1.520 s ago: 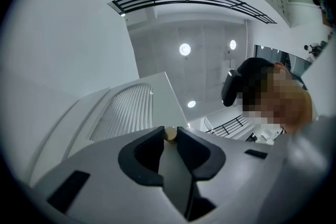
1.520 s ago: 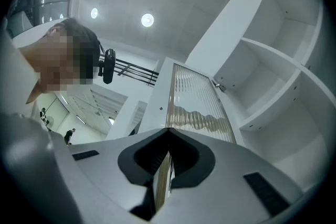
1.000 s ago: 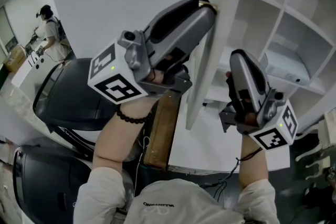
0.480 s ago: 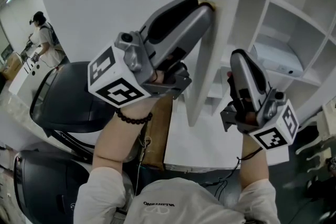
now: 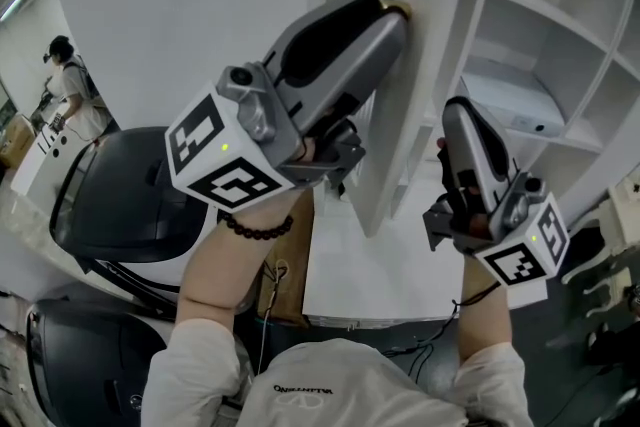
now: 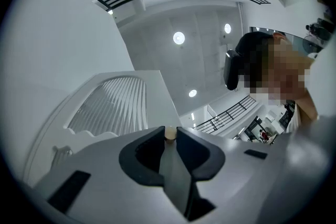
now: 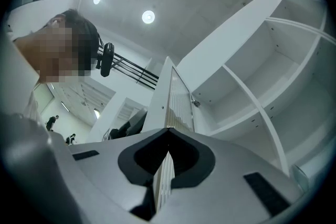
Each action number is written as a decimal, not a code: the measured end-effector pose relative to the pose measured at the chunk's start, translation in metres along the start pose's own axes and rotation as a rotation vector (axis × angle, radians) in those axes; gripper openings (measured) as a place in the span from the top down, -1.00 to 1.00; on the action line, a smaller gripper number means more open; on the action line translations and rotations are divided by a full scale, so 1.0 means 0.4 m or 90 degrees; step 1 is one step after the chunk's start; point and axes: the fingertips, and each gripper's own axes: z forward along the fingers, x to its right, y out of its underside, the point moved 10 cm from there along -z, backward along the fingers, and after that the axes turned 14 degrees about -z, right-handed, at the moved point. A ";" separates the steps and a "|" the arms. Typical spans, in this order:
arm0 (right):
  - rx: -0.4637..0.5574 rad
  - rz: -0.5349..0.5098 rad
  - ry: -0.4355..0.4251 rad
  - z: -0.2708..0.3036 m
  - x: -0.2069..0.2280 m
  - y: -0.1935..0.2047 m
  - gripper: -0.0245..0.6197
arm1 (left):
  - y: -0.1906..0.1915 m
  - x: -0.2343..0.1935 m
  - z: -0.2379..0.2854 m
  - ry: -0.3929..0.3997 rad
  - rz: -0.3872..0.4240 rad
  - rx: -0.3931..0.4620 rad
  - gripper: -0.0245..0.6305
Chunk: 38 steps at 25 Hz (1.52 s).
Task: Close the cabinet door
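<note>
Standing open, the white slatted cabinet door (image 5: 382, 170) showed edge-on between the person's two grippers, just left of the open shelves (image 5: 520, 25). The left gripper (image 5: 396, 11) pointed up along the door's outer side, its jaws clenched on a small beige knob (image 6: 169, 134). The right gripper (image 5: 452, 107) hovered on the shelf side, just beside the door, jaws pressed together on nothing.

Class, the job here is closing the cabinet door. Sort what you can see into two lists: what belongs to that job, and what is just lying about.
Belongs to the job: cabinet door; its knob; left gripper, closed on the knob; right gripper; cabinet shelves.
Just lying about: white box on a shelf; black chairs; person in the background.
</note>
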 end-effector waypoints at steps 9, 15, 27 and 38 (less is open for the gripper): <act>-0.005 -0.014 0.033 -0.091 0.093 -0.020 0.90 | 0.092 -0.001 0.107 0.001 0.018 -0.013 0.70; -0.006 -0.007 0.061 -0.136 0.152 -0.020 0.90 | 0.139 -0.030 0.167 0.000 0.025 -0.023 0.69; -0.020 -0.019 0.109 -0.208 0.235 -0.017 0.90 | 0.233 -0.084 0.279 -0.062 0.109 -0.077 0.68; -0.058 -0.063 0.111 -0.201 0.279 0.015 0.90 | 0.279 -0.113 0.329 -0.113 0.177 -0.097 0.68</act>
